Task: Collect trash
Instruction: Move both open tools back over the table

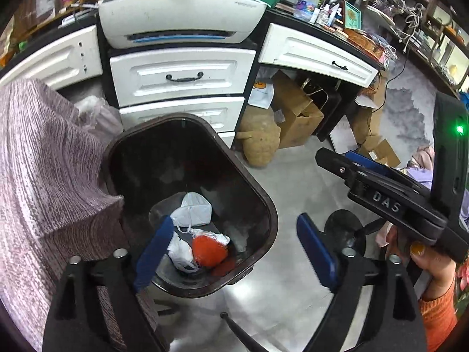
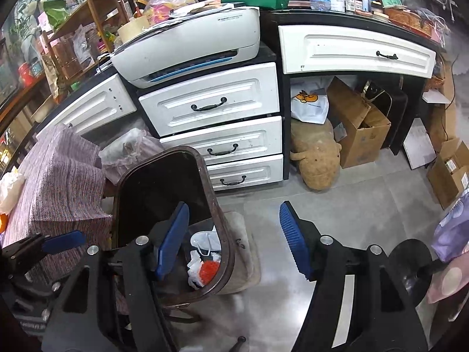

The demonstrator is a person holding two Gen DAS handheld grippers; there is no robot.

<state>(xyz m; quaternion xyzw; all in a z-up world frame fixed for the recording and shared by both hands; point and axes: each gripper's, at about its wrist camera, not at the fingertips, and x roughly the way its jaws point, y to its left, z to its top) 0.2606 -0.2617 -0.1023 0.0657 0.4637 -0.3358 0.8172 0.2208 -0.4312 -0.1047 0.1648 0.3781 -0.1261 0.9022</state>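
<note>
Trash bin (image 1: pixel 263 205) on grey floor (image 1: pixel 287 278)

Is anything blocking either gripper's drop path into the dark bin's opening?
Nothing visible does. The bin has no lid on, with a white mask and orange item at the bottom. Left gripper and right gripper are open and empty.

We see both views evenly lit by soft indoor light, with no hard shadows. The floor (image 2: pixel 337 205) carries a pale sheen, and a faint dark shadow lies on it beside the bin (image 2: pixel 164 223). The bin's inside stays dark in both views, though the trash at its bottom reads clearly. The white drawers (image 1: pixel 181 74) look bright but not blown out. Fisheye distortion bends their straight edges into curves, and black vignette fills the corners. A green lamp (image 1: pixel 459 129) glows with slight flare. Near the rims, clutter goes soft and smeared; the centre is sharp.
</note>
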